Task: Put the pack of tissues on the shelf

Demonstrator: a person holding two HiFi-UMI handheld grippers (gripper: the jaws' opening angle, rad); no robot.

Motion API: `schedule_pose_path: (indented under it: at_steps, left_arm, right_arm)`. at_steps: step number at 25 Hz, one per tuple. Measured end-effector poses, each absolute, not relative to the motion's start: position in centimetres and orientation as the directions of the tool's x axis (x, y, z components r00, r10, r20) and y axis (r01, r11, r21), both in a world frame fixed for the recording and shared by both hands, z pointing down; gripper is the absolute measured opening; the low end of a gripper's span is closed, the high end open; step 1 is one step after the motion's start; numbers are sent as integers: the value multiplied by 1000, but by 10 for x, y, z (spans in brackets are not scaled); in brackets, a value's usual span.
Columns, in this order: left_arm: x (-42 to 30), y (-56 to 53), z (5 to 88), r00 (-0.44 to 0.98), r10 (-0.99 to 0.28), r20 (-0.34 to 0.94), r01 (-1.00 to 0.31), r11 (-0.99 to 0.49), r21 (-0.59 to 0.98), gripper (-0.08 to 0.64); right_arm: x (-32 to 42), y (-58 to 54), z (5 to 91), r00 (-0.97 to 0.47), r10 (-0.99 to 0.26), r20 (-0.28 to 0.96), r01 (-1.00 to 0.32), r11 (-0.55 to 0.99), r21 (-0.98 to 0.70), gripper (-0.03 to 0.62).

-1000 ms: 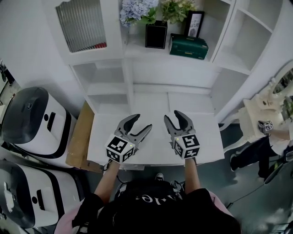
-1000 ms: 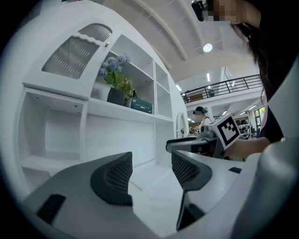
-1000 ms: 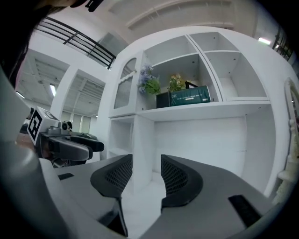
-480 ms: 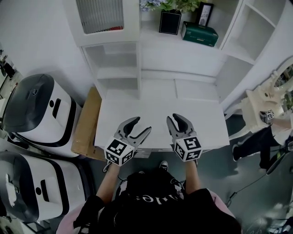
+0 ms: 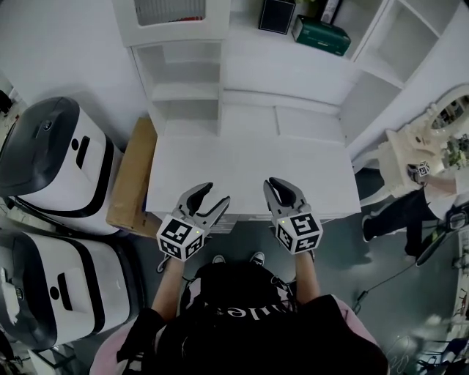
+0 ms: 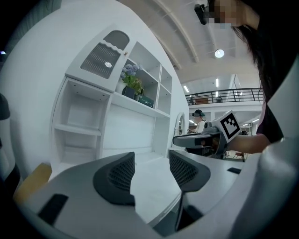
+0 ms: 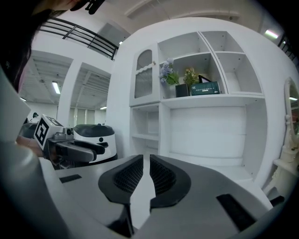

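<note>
The green pack of tissues (image 5: 321, 35) lies on the upper shelf (image 5: 293, 67) of the white cabinet, next to a black vase (image 5: 277, 15). The pack also shows in the left gripper view (image 6: 145, 101) and the right gripper view (image 7: 204, 88). Both grippers hover at the near edge of the white table (image 5: 242, 165), far from the pack. My left gripper (image 5: 214, 195) (image 6: 152, 163) is open, its jaws closing slowly with nothing between them. My right gripper (image 5: 283, 187) (image 7: 146, 170) is closing to a thin slit, with nothing held.
Two white-and-black machines (image 5: 51, 157) stand at the left, with a cardboard box (image 5: 132, 179) against the table's side. An ornate white side table (image 5: 412, 150) and a person (image 5: 410, 212) are at the right. Open cabinet cubbies (image 5: 187, 88) face the table.
Both grippers have drawn back from mid-table to its near edge, and the cabinet has receded. The right jaws went from wide open to almost together. The left jaws narrowed slightly.
</note>
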State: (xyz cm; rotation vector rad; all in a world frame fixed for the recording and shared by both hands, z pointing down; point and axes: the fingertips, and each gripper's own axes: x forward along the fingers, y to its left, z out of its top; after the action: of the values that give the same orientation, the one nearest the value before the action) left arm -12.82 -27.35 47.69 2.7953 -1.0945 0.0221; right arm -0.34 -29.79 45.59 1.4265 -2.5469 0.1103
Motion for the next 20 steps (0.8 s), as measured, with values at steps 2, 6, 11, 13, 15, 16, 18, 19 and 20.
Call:
schedule_pose_path:
  at_steps: [2, 6, 11, 13, 15, 16, 18, 19, 20]
  left_arm:
    - [-129, -267, 478, 731, -680, 64, -681, -720, 131, 242]
    - [-124, -257, 476, 719, -692, 59, -693, -709, 128, 239]
    - [-110, -239, 469, 706, -706, 51, -706, -698, 120, 230]
    - [-100, -229, 466, 702, -711, 50, -711, -694, 118, 224]
    - [-90, -218, 463, 696, -717, 51, -717, -688, 114, 215]
    - [-86, -212, 463, 690, -722, 52, -722, -683, 112, 209]
    - [-78, -198, 463, 676, -735, 55, -735, -669, 111, 194]
    - [-75, -191, 463, 669, -741, 56, -742, -661, 112, 184]
    - [-72, -184, 463, 662, -748, 58, -748, -654, 113, 178]
  right_arm:
    - [-4, -293, 455, -512, -828, 227, -844, 534, 46, 72]
    - [-2, -284, 454, -530, -817, 229, -831, 554, 56, 71]
    - [6, -262, 458, -556, -794, 244, -810, 584, 55, 71]
    - [14, -250, 459, -566, -787, 246, -804, 593, 46, 71]
    - [23, -236, 460, -575, -780, 246, -799, 601, 36, 71]
    - [29, -228, 460, -579, -777, 249, -796, 604, 31, 71]
    - [39, -211, 463, -585, -769, 258, -790, 612, 30, 71]
    - [44, -202, 463, -588, -765, 263, -787, 617, 34, 71]
    - [49, -193, 464, -591, -761, 267, -782, 622, 40, 71]
